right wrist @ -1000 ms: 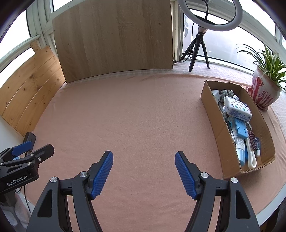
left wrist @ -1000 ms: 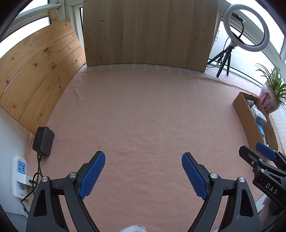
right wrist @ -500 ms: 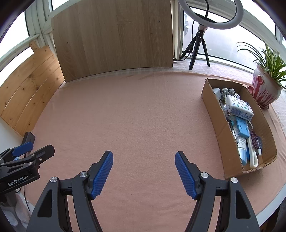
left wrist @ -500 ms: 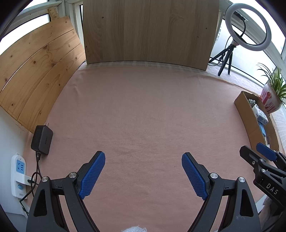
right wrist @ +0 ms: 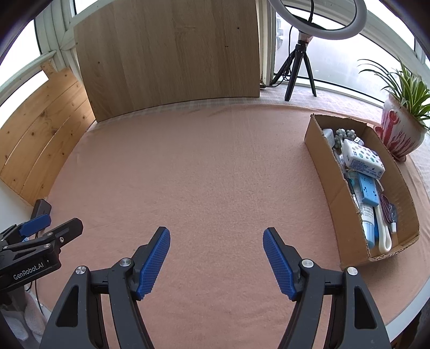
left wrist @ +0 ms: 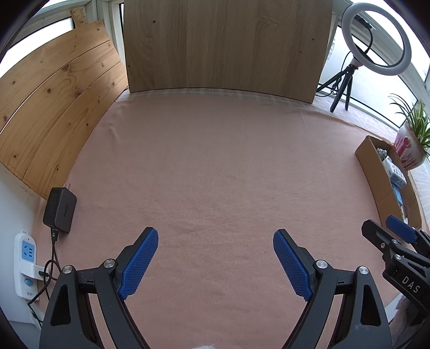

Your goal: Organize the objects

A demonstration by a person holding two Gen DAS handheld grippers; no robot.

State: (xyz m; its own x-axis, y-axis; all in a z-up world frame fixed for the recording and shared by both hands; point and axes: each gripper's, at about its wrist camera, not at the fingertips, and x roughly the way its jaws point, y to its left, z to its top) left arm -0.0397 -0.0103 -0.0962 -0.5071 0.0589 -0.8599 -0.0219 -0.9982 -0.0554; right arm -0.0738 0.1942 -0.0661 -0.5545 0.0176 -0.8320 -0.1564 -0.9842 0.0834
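Note:
A cardboard box (right wrist: 330, 171) stands at the table's right side, holding several items: a white dotted packet (right wrist: 361, 158), a blue power strip (right wrist: 367, 189), a tube, a white cable. It also shows in the left wrist view (left wrist: 376, 177). My left gripper (left wrist: 215, 260) is open and empty over the pink cloth. My right gripper (right wrist: 216, 257) is open and empty, left of the box. Each gripper shows at the edge of the other's view.
A pink cloth (left wrist: 215, 166) covers the table. A black charger (left wrist: 59, 210) and a white wall socket (left wrist: 25, 264) are at the left edge. Wooden boards (left wrist: 225, 45) stand behind. A ring light (right wrist: 317, 18) and a potted plant (right wrist: 400, 126) stand at the back right.
Both views have shifted slightly, pulling back a little from the table. Both grippers stay open and empty.

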